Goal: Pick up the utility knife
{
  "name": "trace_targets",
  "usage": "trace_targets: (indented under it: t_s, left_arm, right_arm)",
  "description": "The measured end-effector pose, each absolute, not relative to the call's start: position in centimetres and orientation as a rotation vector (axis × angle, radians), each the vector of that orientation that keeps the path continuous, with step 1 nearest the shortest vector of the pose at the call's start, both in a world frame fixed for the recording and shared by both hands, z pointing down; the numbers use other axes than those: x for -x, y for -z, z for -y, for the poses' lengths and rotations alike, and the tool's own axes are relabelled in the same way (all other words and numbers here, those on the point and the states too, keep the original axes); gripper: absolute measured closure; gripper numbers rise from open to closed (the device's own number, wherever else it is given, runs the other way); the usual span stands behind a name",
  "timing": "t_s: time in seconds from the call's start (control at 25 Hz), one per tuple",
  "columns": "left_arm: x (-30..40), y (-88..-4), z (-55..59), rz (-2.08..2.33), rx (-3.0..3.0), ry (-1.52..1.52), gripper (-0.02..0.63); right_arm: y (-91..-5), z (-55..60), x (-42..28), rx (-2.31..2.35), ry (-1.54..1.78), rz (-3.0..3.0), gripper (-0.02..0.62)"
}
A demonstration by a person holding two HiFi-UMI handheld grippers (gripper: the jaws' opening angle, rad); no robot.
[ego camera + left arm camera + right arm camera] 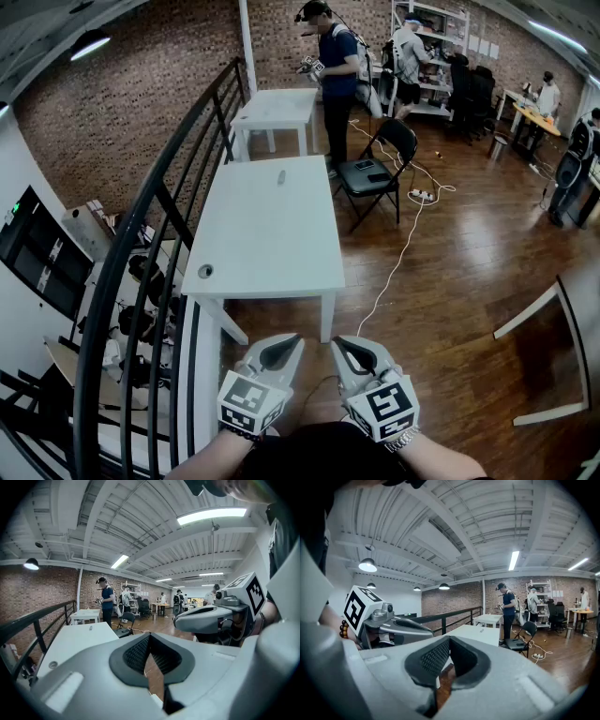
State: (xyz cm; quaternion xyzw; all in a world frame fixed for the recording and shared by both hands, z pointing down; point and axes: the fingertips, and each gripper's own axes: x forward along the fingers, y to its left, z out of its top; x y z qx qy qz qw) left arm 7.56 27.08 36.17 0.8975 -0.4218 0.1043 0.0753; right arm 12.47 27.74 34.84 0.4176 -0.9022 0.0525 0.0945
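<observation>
brick walls point(122, 94), dark wood floor point(469, 281), white tables point(267, 230), black railing point(98, 328), folding chair point(375, 175), ceiling strip lights point(211, 513)

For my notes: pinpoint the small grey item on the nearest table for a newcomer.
Take the long white table beside the black railing. Near its far end lies a grey oblong object, likely the utility knife. Unlike the round grey disc near its front-left corner, it is elongated.

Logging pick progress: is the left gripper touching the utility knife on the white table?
Apart. Head view: the utility knife lies far up the white table, the left gripper hovers short of its near edge.
</observation>
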Motion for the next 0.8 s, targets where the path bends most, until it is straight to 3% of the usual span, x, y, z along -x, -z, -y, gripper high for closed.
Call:
trace_targets:
  t_s: [0.32, 0.8]
  left_arm:
    - [-12.4, -37.2, -25.7, 1.32, -2.66, -0.357, 0.589]
    - [-10.0, -37.0, -19.0, 1.314, -2.669, -0.322, 0.589]
  right_arm:
    - [-35.7, -26.0, -17.7, -1.188, -0.193, 2.703, 0.603]
    - [-35.8, -19.7, -15.8, -1.204, -0.18, 2.676, 0.603]
